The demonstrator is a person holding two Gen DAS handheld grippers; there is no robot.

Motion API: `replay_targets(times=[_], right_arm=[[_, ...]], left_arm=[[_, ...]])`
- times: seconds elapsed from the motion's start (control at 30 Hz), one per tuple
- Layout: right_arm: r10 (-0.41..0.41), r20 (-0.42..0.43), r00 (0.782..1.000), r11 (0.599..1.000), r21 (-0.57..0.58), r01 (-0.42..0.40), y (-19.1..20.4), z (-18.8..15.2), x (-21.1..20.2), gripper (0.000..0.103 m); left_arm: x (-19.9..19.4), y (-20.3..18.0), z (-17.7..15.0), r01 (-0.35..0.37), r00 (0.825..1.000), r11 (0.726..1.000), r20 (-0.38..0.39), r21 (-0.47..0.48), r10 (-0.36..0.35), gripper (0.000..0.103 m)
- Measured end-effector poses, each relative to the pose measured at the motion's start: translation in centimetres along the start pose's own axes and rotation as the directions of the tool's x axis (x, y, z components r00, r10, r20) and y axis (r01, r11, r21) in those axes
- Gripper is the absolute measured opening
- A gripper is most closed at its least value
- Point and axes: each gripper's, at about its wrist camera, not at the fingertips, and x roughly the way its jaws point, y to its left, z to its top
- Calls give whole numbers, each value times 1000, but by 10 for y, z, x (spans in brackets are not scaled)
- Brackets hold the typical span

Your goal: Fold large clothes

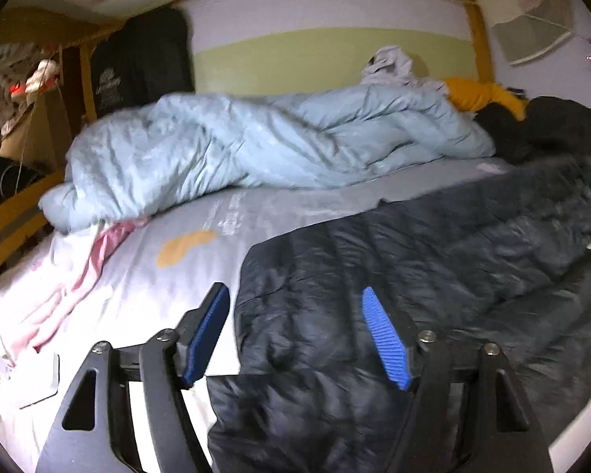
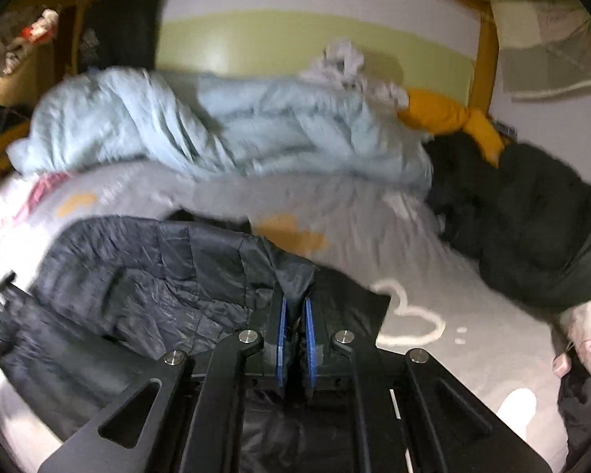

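A large black quilted jacket lies spread over the right half of the bed. In the left wrist view my left gripper stands open above the jacket's near left edge, and its blue pads do not press the fabric. The right wrist view shows the same jacket bunched and partly lifted. My right gripper is shut on a fold of its black fabric, which rises pinched between the blue pads.
A pale blue duvet lies heaped along the back of the bed, with a yellow cloth and a dark garment pile at the right. Pink cloth lies on the grey printed sheet. A hand shows at the right edge.
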Motion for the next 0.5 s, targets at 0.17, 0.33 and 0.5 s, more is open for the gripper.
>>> replay_targets(times=[0.17,0.33,0.5], right_arm=[[15,-89,996,997,79,-8,-22,-23,48,9],[-19,-73,997,992,120,27,-43,-35,65,10],[13,-73,997,992,129,-3,-56,-38,63,11]], left_arm=[[37,32,-13,25,988,993,-147,-116,-42,37],[57,31,-23,21,976,993,-213,-113,-45,37],[69,28,-34,-16,964,994,-267,-108,-13,37]])
